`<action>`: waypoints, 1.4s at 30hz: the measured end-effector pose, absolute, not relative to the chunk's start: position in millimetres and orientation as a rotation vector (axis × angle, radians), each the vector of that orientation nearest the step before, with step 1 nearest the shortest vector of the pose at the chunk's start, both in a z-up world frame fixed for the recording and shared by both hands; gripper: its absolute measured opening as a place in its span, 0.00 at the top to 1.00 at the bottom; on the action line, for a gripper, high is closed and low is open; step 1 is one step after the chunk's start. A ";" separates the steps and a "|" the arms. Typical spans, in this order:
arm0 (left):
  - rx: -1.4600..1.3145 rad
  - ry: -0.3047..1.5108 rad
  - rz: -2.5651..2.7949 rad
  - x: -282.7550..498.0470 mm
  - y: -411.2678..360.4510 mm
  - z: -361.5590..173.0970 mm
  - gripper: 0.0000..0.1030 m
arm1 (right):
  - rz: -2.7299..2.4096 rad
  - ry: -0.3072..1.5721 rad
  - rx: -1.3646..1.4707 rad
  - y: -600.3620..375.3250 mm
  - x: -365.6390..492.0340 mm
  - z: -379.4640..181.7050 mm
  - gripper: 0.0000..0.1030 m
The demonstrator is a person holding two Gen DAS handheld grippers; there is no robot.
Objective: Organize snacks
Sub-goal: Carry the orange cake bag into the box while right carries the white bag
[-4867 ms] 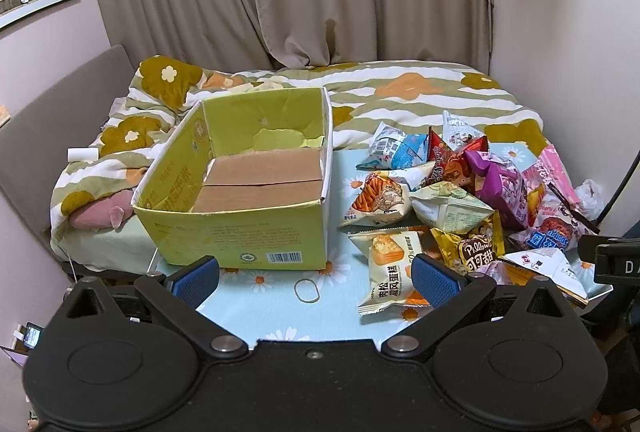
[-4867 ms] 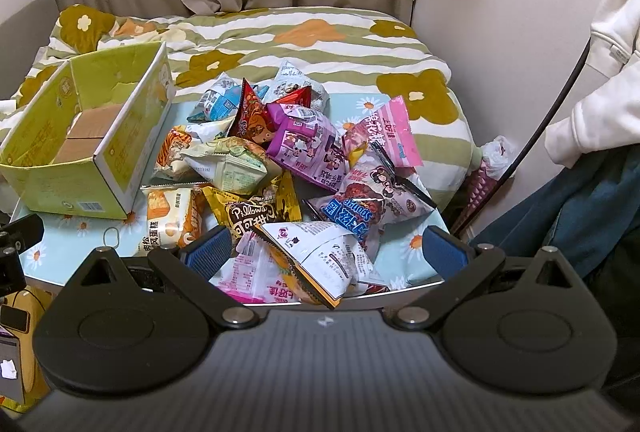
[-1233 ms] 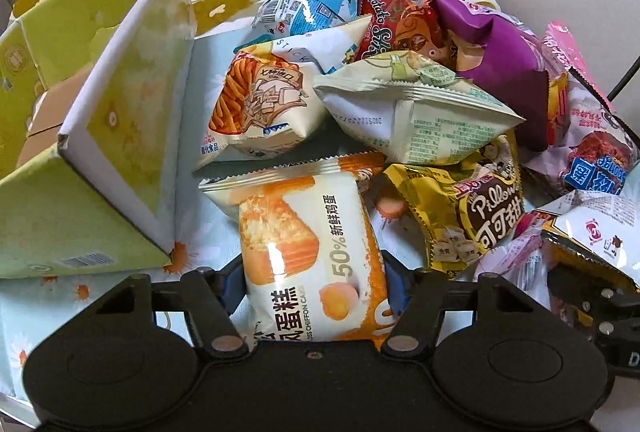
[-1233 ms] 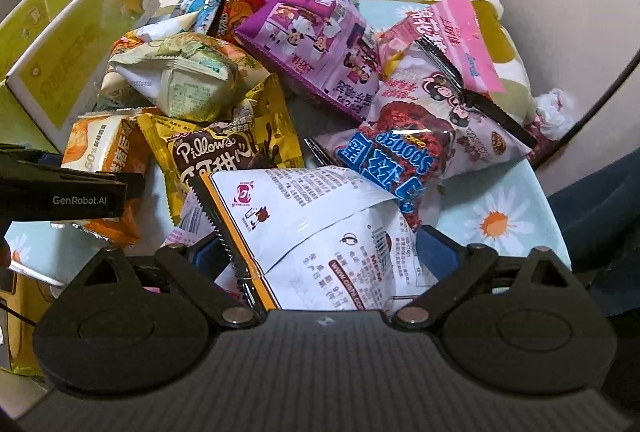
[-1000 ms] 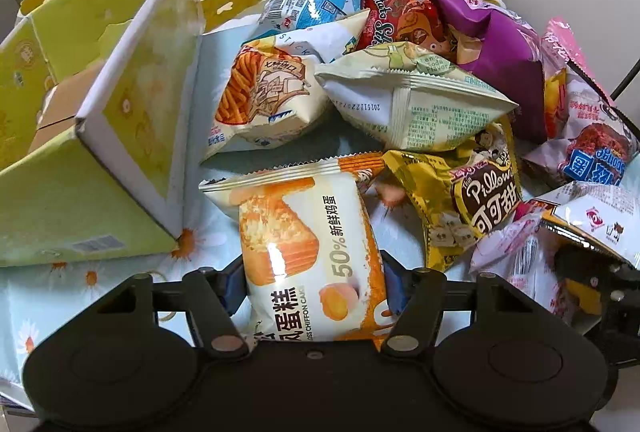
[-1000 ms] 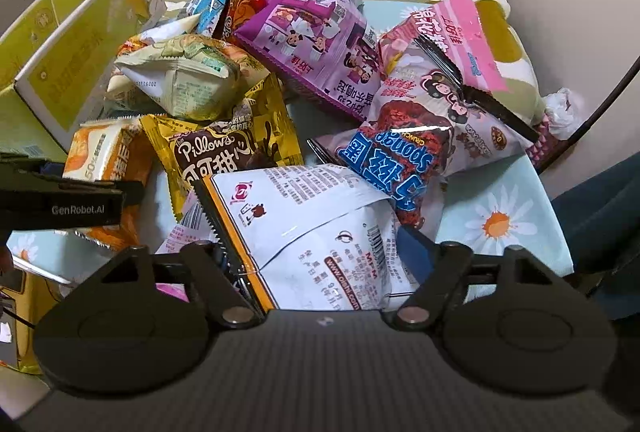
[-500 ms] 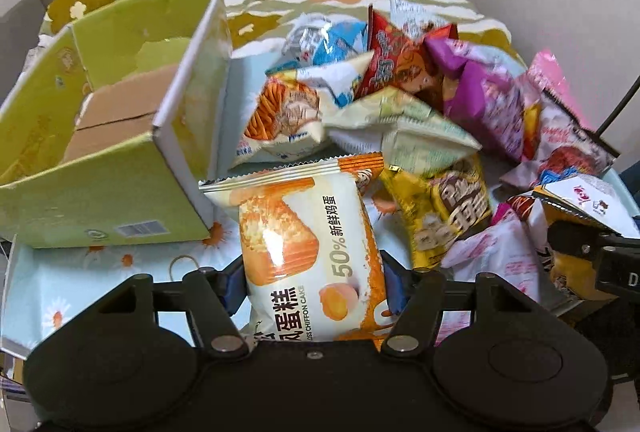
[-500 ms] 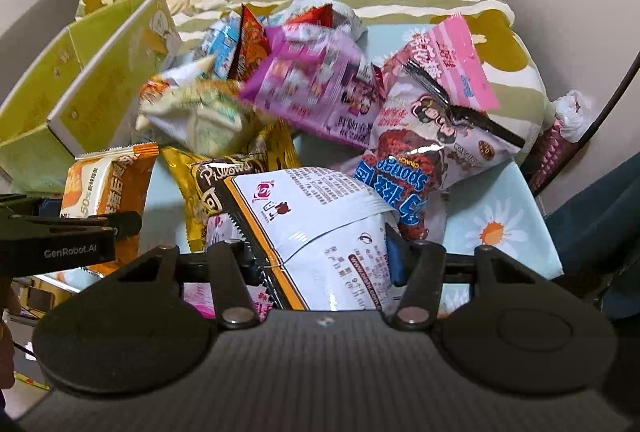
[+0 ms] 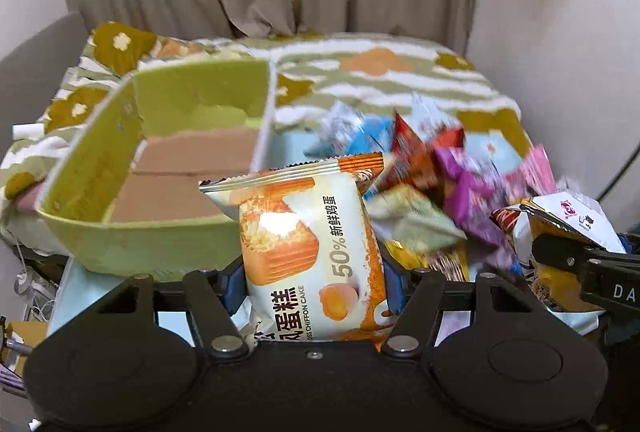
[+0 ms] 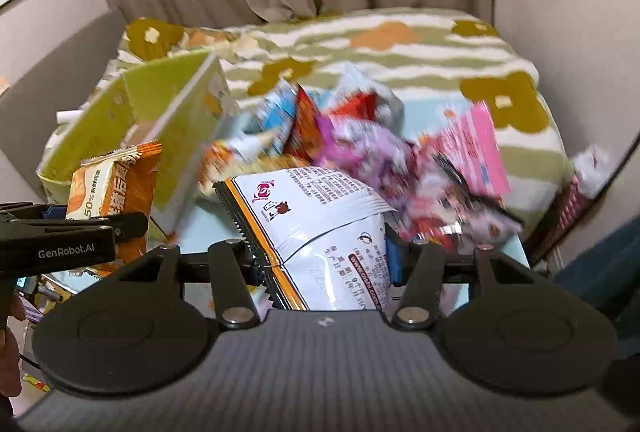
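My left gripper point(image 9: 314, 282) is shut on an orange-and-white chiffon cake packet point(image 9: 304, 244) and holds it lifted, in front of the near right corner of the open yellow-green cardboard box point(image 9: 140, 244). The packet also shows in the right wrist view point(image 10: 116, 187). My right gripper point(image 10: 322, 260) is shut on a white snack bag with an orange edge point(image 10: 320, 228), lifted above the table; it also shows in the left wrist view point(image 9: 568, 228). A pile of colourful snack bags point(image 10: 360, 143) lies on the table right of the box point(image 10: 176, 135).
The table has a light blue daisy cloth point(image 9: 80, 292). Behind it is a bed with a green flowered blanket point(image 9: 380, 71), curtains and a wall at the right. The box floor point(image 9: 180, 175) shows bare brown cardboard flaps.
Both grippers have risen and pulled back with their packets, which are now off the table. The left gripper has swung toward the box.
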State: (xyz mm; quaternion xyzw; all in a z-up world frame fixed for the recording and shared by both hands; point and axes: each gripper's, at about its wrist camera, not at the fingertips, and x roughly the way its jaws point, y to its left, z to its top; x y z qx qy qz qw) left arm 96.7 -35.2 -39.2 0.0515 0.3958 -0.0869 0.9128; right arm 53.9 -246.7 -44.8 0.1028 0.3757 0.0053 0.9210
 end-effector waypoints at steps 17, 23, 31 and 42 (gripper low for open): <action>0.093 0.729 -0.059 209.3 80.4 8.7 0.33 | 0.180 0.648 0.193 -141.2 180.3 24.0 0.34; 0.120 0.765 -0.084 265.3 111.5 1.1 0.33 | 0.191 0.661 0.243 -94.1 240.5 30.6 0.34; 0.154 0.840 -0.163 337.6 126.8 -27.5 0.33 | 0.139 0.694 0.256 -50.2 301.7 29.7 0.34; 0.231 0.856 -0.220 358.1 127.0 -54.8 0.00 | 0.091 0.762 0.270 -34.5 342.9 5.9 0.33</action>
